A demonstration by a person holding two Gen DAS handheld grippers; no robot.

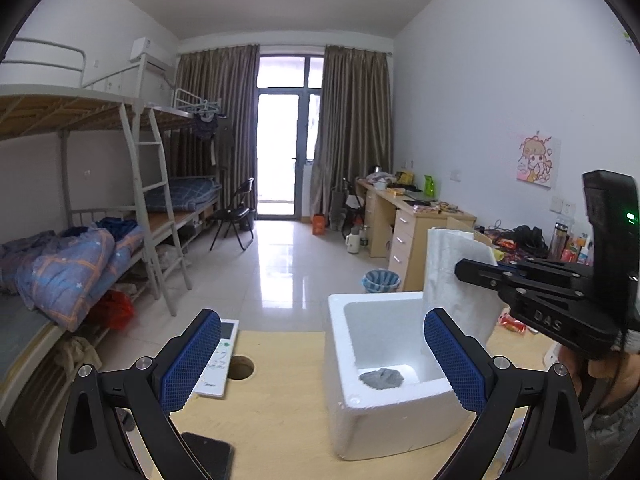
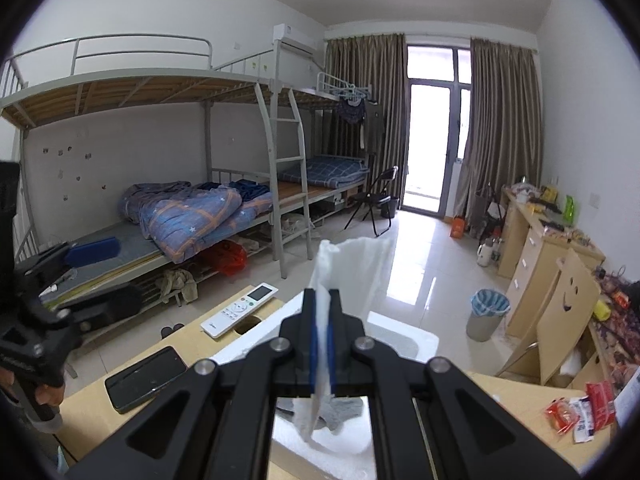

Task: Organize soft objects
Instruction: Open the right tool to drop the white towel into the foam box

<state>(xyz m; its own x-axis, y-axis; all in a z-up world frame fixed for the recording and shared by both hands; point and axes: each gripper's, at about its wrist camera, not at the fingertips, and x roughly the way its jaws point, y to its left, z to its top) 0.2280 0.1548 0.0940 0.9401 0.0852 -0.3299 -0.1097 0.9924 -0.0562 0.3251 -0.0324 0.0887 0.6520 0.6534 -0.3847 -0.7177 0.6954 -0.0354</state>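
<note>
**White cloth held over the foam box**

The right tool pinches a white cloth above the foam box, likely for dropping beside the grey cloth inside. The left tool waits, jaws spread and empty, near the worktop's front edge.

White foam box at 5 o'clock, grey cloth inside; white towel; blue-padded black left tool; pale wood worktop; black phone.
</note>
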